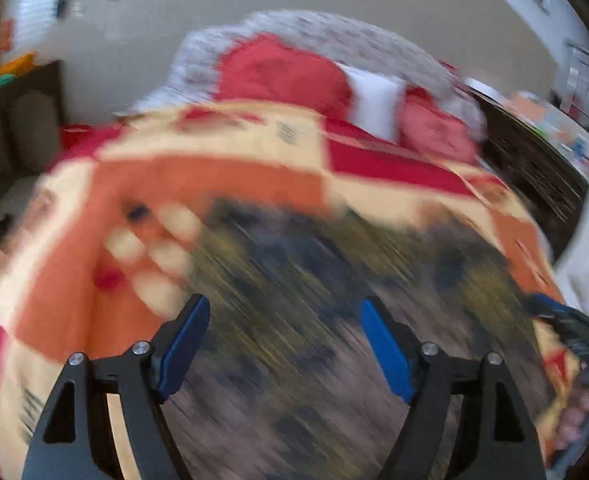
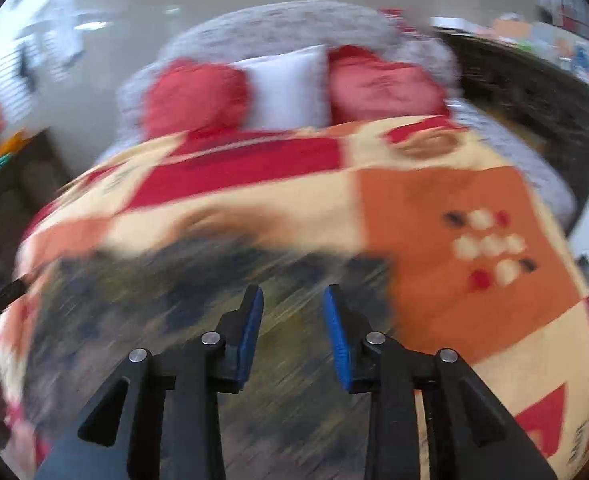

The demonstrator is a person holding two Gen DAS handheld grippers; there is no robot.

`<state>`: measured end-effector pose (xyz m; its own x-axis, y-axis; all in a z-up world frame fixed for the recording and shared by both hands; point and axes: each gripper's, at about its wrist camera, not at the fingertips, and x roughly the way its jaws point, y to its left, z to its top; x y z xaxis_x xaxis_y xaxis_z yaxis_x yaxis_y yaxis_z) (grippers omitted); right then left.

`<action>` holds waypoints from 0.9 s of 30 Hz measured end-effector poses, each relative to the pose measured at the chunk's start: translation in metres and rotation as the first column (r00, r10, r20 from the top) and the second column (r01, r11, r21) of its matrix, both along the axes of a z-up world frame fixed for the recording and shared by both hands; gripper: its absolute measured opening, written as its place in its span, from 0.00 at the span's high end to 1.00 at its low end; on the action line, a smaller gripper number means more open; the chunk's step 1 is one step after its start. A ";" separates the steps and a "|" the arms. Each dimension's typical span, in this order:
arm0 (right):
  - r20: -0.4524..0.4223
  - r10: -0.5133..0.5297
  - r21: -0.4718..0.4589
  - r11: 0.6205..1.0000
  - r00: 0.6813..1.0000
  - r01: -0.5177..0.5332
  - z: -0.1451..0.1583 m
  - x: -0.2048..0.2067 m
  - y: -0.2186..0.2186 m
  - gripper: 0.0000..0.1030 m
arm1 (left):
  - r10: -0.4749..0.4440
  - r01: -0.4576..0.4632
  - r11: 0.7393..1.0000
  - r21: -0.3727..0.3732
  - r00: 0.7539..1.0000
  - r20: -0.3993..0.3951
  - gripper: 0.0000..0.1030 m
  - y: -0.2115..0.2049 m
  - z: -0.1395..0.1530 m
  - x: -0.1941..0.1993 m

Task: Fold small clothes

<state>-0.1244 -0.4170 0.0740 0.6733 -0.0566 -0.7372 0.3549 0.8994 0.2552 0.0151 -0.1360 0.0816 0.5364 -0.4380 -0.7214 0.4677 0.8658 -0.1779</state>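
One dark patterned garment (image 1: 314,320) lies on the bed's orange-and-cream quilt (image 1: 214,176), below both grippers. Left gripper (image 1: 284,344): fingers wide apart, empty. Right gripper (image 2: 294,334): fingers partly apart, empty. Cloth looks soft, light and limp; you should pinch an edge or corner. Pillows: two red (image 2: 198,96), one white (image 2: 286,92).

dark print marks on the patterned bedspread (image 1: 286,132), blurred, no text readable

Dark mottled garment (image 1: 294,320): soft matt cloth, blurred. Patterned bedspread (image 2: 434,208): matt woven fabric; red pillows (image 2: 198,92) look faintly satiny. Left gripper (image 1: 284,344): matt black plastic arms, shiny metal pins, blue rubbery pads (image 1: 386,352).
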 end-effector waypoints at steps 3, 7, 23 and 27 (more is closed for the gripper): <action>-0.074 0.056 -0.043 0.997 0.996 -0.060 -0.025 -0.009 0.045 0.58 | -0.058 0.062 0.997 0.054 0.996 -0.074 0.21 -0.022 -0.042 -0.029; -0.128 0.054 -0.038 0.998 0.990 -0.060 -0.054 -0.018 0.057 0.58 | -0.081 0.089 0.988 0.128 0.995 -0.065 0.20 -0.024 -0.060 -0.044; -0.043 0.055 -0.092 0.994 0.998 -0.059 -0.061 -0.066 0.067 0.50 | 0.031 -0.135 0.932 -0.335 0.954 -0.298 0.00 0.133 -0.068 -0.101; -0.038 0.055 -0.085 0.995 0.998 -0.058 -0.061 -0.065 0.067 0.50 | 0.052 -0.200 0.893 -0.404 0.935 -0.350 0.00 0.136 -0.074 -0.085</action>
<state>-0.1896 -0.3501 0.0125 0.6510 -0.0836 -0.7545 0.3102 0.9364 0.1639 -0.0697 0.0002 0.0076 0.3795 -0.6863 -0.6205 0.2123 0.7173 -0.6636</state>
